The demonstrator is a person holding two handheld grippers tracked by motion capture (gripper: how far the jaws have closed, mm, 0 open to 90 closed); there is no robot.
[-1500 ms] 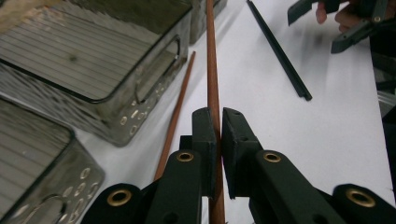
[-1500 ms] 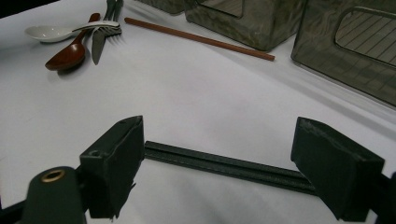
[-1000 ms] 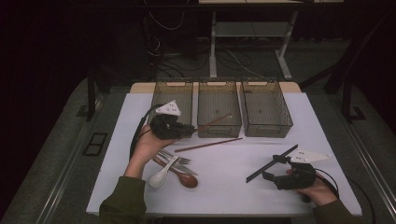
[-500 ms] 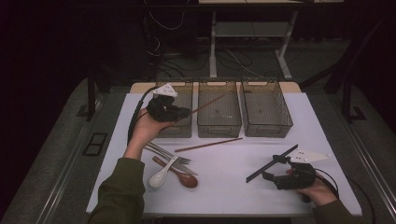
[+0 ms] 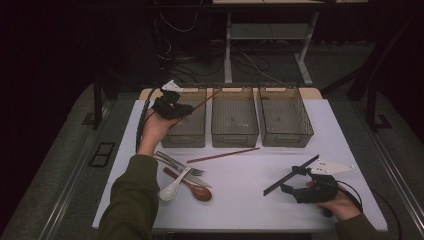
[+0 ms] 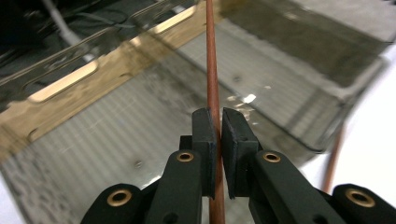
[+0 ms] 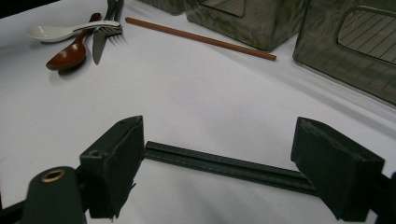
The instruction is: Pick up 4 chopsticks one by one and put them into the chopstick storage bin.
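Left tool [image 6: 214, 122] clamped on brown chopstick [image 6: 212, 65], over left bin [image 5: 186, 131].

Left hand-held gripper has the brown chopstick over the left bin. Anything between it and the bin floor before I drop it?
Nothing visible. The left hand-held gripper clamps the brown chopstick above the left bin, and the ribbed floor below it looks bare in the left gripper view.
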